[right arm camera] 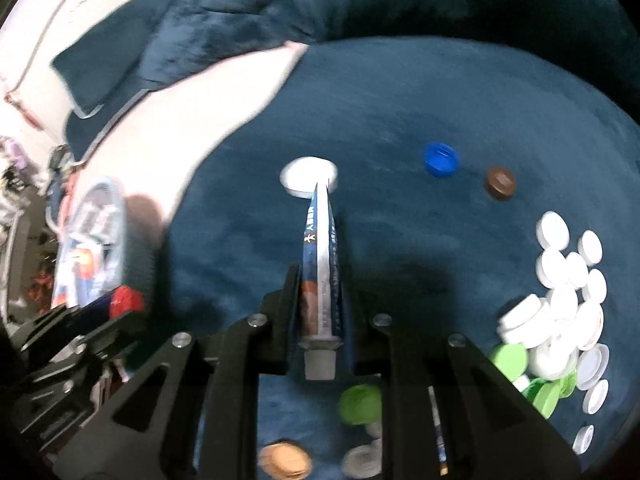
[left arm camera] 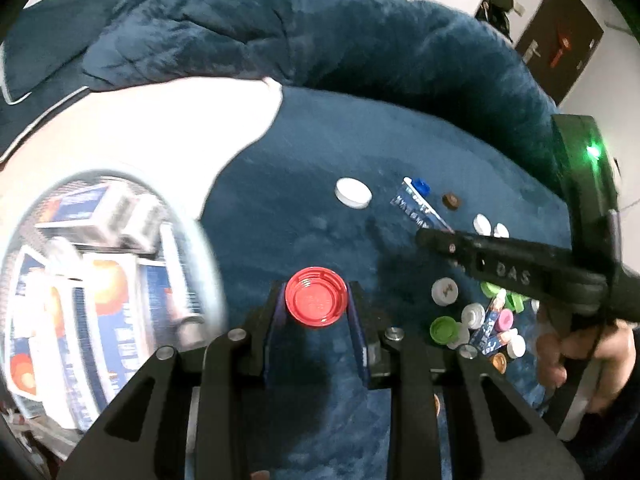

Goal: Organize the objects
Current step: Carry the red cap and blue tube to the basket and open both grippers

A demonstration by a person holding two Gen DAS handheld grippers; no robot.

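Plush blue blanket (left arm camera: pixel 328 152); glossy red plastic cap (left arm camera: pixel 315 297); matt black gripper (left arm camera: pixel 316 308).

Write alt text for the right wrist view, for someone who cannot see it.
A black two-finger gripper pinches a small blue tube above a dark blue blanket. Loose caps lie beyond it: white, blue and brown, with a heap of white and green caps on the right.

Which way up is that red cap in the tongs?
Upside down: the red cap shows its hollow inside, with rings, to the left wrist camera, pinched between the left tongs.
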